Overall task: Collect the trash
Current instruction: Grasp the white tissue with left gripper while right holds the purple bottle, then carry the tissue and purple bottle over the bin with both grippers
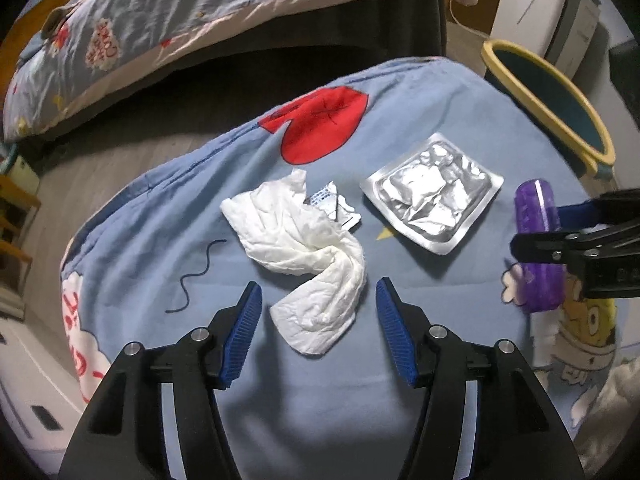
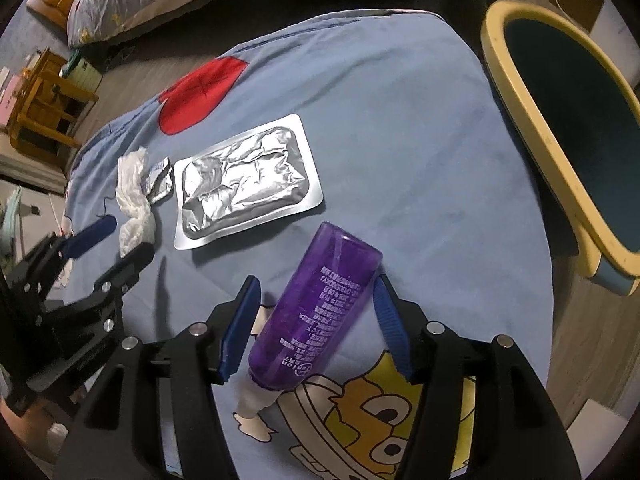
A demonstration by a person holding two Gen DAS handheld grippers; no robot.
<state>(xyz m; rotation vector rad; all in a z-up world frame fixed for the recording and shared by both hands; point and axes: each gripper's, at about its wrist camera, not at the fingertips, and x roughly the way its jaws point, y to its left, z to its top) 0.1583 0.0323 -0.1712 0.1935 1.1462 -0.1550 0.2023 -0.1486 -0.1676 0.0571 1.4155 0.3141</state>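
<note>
My left gripper points steeply down at the blue cartoon-print quilt with its jaws standing wide, and the lower end of a crumpled white tissue lies between the blue pads without either pad pressing on it. The tissue is a long, wrinkled, twisted strip that runs from between my fingers up and to the left. Tucked against its upper edge is a small torn sachet, white and silver with blue print. Just beyond that, to the right, lies a flat silver foil pouch, creased and dented in the middle with a smooth sealed border. My right gripper is also spread wide and straddles a translucent purple bottle that lies on its side, tilted across the gap, its white neck toward me and its flat base away. The right pad sits right at the bottle's side, though I cannot tell whether it touches, and the left one stands clear. Past the quilt's right edge stands a bin with a yellow rim and a dark teal interior, well apart from both grippers.
</note>
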